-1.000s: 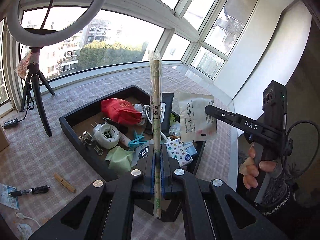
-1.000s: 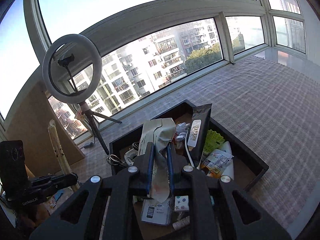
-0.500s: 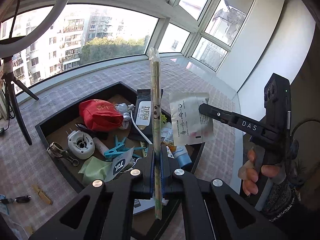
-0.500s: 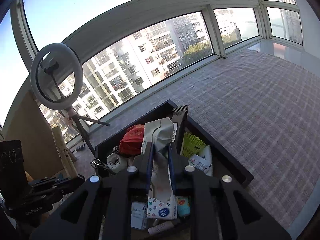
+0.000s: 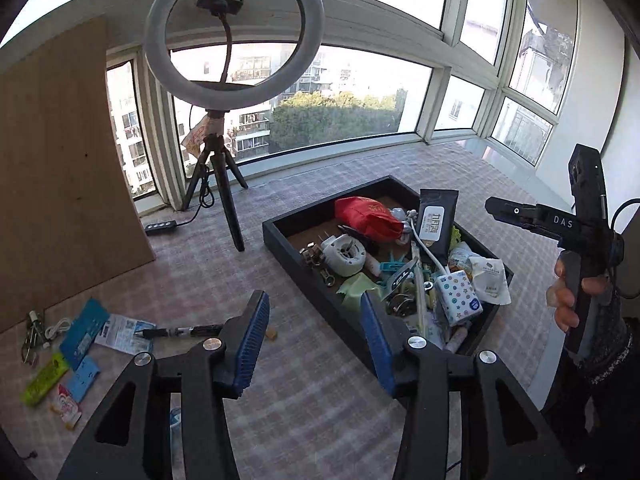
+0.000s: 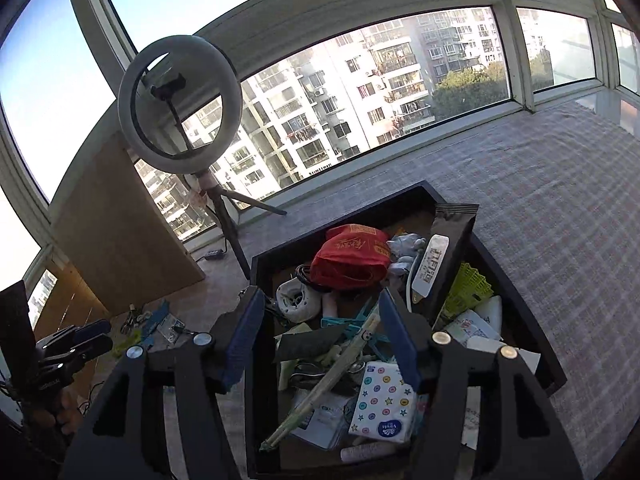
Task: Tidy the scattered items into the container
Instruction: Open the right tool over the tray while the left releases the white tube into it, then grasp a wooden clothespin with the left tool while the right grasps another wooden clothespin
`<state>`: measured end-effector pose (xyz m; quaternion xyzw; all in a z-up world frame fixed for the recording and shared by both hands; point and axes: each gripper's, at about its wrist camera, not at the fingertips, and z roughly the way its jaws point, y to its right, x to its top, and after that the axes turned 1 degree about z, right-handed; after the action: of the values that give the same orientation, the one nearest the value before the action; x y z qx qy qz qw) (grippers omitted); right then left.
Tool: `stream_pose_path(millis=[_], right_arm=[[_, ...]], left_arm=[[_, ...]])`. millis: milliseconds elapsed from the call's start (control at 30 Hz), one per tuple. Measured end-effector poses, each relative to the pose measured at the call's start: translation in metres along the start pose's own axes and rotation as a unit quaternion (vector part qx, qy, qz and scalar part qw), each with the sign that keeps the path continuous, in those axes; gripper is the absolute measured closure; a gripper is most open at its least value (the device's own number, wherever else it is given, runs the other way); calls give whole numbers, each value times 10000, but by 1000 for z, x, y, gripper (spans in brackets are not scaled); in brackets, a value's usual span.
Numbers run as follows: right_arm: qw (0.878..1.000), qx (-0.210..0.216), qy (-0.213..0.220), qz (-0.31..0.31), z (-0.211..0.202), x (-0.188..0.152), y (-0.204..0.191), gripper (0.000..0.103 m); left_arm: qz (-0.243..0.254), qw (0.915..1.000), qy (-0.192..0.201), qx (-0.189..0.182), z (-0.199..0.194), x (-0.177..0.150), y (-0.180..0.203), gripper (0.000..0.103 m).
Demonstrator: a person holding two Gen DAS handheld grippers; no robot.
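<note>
The black rectangular tray point(image 6: 516, 300) on the checked cloth holds the clutter, with the long pale-green wrapped stick point(image 6: 332, 364) lying across it. Left gripper point(image 5: 316, 340) and right gripper point(image 6: 320, 332) are both opening, seemingly empty.

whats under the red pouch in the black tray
The red pouch lies in the black tray partly over a black cable and a grey cloth. Whatever lies beneath its middle is covered.

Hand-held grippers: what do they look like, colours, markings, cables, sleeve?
Both are black. The left hand-held gripper has blue ribbed pads and silver screws, as does the right hand-held gripper. Seen from the left wrist, the right one carries white "DAS" lettering, a black cable and a dark speckled knit sleeve.
</note>
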<state>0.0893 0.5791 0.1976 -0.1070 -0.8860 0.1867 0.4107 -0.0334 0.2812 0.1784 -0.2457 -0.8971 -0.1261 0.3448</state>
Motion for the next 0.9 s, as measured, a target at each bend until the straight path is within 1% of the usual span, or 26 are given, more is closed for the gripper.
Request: stream_pose_path(millis=[67, 133, 167, 233, 333, 400, 467, 500, 533, 567, 633, 700, 767, 833, 900], right_arm=[[9993, 203, -185, -262, 10, -10, -23, 44], [9969, 390, -388, -565, 23, -22, -48, 44], [9952, 444, -507, -713, 31, -29, -62, 44], [9920, 480, -699, -930, 47, -44, -87, 44], [9889, 422, -852, -1142, 68, -66, -121, 44], [9889, 359, -900, -1128, 82, -77, -138, 44], [9885, 365, -1022, -1056, 98, -82, -151, 44], [9877, 334, -1079, -1079, 108, -84, -157, 44], [9869, 238, -1131, -1130, 117, -85, -163, 44], [9855, 168, -1194, -1196, 127, -85, -169, 46], [9818, 136, -1341, -1335, 144, -87, -178, 51], [9775, 45, -1518, -1461, 160, -88, -184, 60], [9742, 6, -1626, -1566, 172, -88, -186, 60], [9718, -53, -1691, -1643, 182, -87, -186, 60], [9698, -8, -1787, -1657, 191, -87, -186, 60]], left_arm=[[-96, 9993, -219, 270, -5, -27, -32, 59], [-291, 9977, -458, 414, -5, -57, -62, 60], [-365, 9967, -563, 446, -3, -70, -74, 63], [-394, 9957, -729, 420, 0, -94, -92, 68], [-188, 9960, -817, 318, 5, -113, -103, 68], [-80, 9963, -846, 129, 9, -116, -107, 68], [30, 9966, -823, 63, 15, -115, -109, 68], [6, 9964, -844, 19, 18, -115, -112, 68], [-59, 9962, -865, -63, 22, -114, -113, 70], [-114, 9961, -855, -179, 26, -112, -114, 75], [13, 9963, -785, -343, 34, -106, -105, 80], [275, 9959, -759, -414, 47, -97, -90, 80], [416, 9940, -808, -604, 64, -86, -80, 80], [511, 9921, -889, -718, 82, -77, -72, 80], [669, 9895, -1020, -772, 99, -70, -66, 76]])
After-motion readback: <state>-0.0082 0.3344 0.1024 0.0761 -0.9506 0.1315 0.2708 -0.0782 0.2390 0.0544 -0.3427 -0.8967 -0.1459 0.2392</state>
